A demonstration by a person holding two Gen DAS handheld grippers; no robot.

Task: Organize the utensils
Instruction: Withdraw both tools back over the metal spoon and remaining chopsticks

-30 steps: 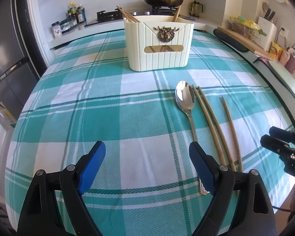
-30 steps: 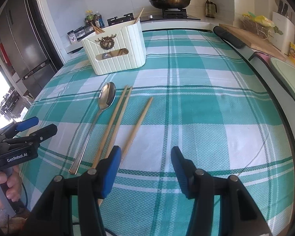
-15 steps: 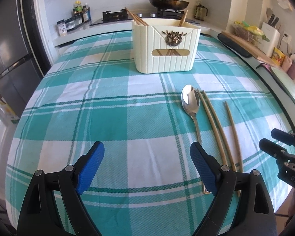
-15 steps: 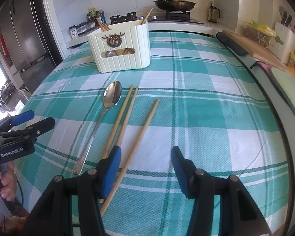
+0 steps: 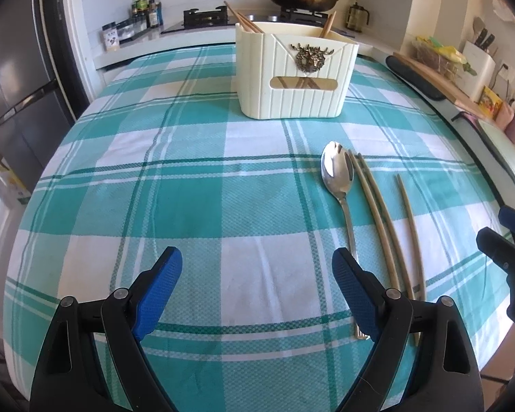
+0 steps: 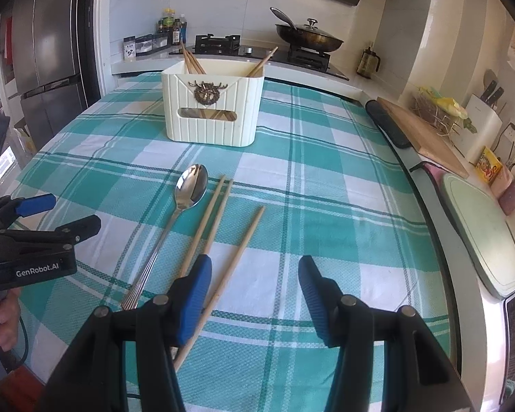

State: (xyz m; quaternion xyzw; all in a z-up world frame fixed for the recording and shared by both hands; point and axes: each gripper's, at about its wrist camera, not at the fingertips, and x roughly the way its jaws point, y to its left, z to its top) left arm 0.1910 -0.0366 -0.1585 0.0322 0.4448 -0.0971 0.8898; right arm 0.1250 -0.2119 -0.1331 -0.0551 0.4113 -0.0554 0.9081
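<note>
A metal spoon (image 5: 338,178) (image 6: 190,185) and three wooden chopsticks (image 5: 377,213) (image 6: 211,216) lie side by side on the teal plaid tablecloth (image 5: 189,189). A cream utensil holder (image 5: 295,75) (image 6: 213,106) with chopsticks in it stands farther back. My left gripper (image 5: 254,285) is open and empty, just left of the spoon's handle. My right gripper (image 6: 254,295) is open and empty above the near ends of the chopsticks, its left finger (image 6: 195,295) over them.
The table's right edge borders a counter with a wooden cutting board (image 6: 425,134), a pale green board (image 6: 480,230) and a knife block (image 5: 477,58). A stove with a pan (image 6: 309,39) is behind. A fridge (image 6: 44,51) stands at the left.
Both grippers have lifted and drawn back slightly, so the holder and utensils sit a little lower and nearer the middle in both views. Nothing was taken hold of.
</note>
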